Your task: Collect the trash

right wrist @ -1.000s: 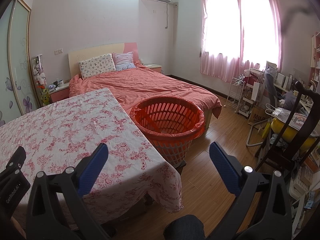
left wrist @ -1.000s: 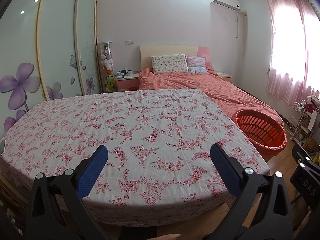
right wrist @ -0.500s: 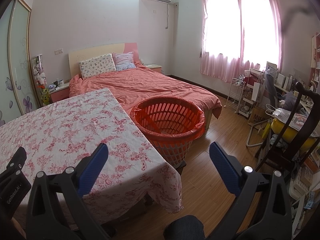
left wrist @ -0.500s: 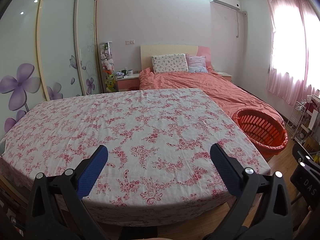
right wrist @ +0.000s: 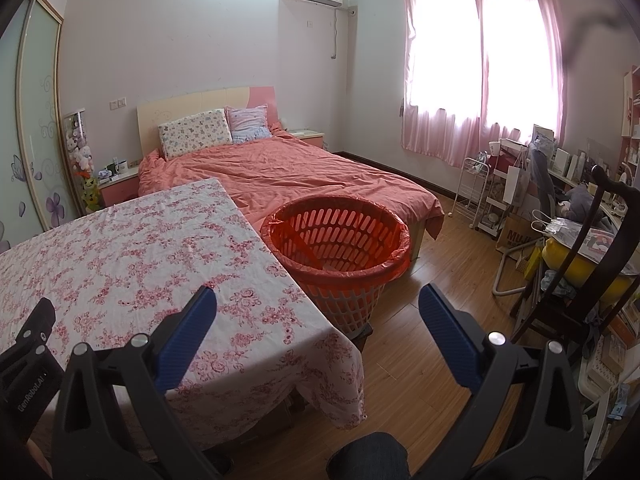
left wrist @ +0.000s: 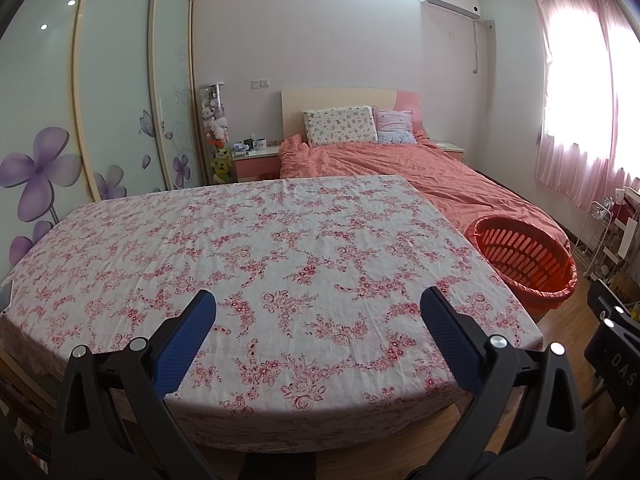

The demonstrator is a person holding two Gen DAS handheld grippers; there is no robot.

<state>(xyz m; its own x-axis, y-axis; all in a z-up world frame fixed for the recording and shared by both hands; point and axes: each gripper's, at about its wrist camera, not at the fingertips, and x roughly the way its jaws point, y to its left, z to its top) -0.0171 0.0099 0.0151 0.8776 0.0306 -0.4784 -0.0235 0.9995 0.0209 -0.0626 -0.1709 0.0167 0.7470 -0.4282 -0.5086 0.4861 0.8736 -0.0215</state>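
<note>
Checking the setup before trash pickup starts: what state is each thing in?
Left gripper: open, holding nothing.
Right gripper: open, holding nothing.
Orange basket: upright, bag-lined.
Curtains: drawn shut.
Bed: made, two pillows.

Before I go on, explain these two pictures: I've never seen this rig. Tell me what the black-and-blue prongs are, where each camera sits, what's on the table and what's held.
No robot: a person holds a two-finger gripper in each hand, with a fisheye camera on each looking along its fingers. The left view shows the left gripper above the table, whose floral cloth looks bare. The right view shows the right gripper over the table's corner, the orange basket standing on the floor beside it, the bed behind. Both grippers are open and hold nothing. No trash shows on the table.
</note>
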